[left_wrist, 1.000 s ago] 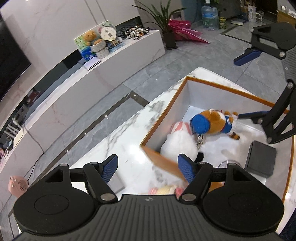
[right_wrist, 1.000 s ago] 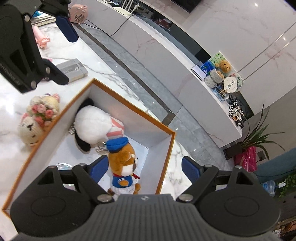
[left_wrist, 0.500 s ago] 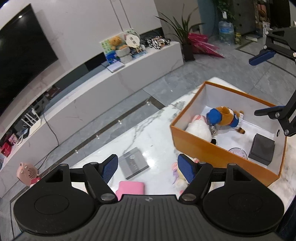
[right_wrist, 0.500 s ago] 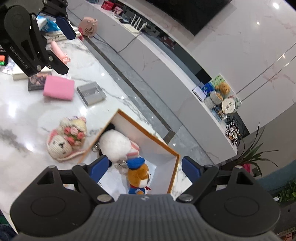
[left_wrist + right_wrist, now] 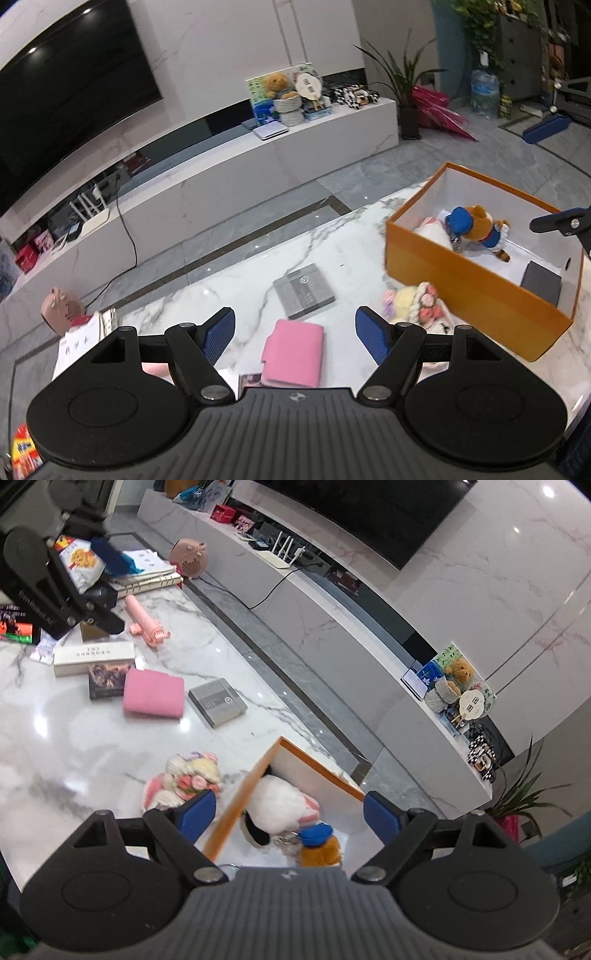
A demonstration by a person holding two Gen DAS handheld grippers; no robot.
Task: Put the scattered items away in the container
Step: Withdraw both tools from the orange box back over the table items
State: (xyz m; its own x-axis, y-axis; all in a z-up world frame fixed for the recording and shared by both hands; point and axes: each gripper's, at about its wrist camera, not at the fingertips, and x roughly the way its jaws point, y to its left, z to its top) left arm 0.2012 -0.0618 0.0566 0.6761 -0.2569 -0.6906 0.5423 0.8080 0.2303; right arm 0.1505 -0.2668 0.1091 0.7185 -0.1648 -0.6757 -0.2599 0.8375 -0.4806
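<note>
Marble tabletop (image 5: 236, 280), orange box (image 5: 476, 291) lying diagonally

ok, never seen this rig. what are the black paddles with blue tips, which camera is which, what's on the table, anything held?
No robot arm here: a person carries a handheld two-finger gripper in each hand, each with a fisheye camera looking along its fingers. The black shapes at the bottom of each picture are that gripper's own body; the blue tips are its pads.

Left wrist view: the left gripper, open and empty, above a pink wallet and a grey box on the marble table.

Right wrist view: the right gripper, also open and empty, over the near corner of the orange box, which holds a white plush and a bear in a blue cap. A crocheted flower doll lies just outside it, with a pink handheld fan and books further back.
</note>
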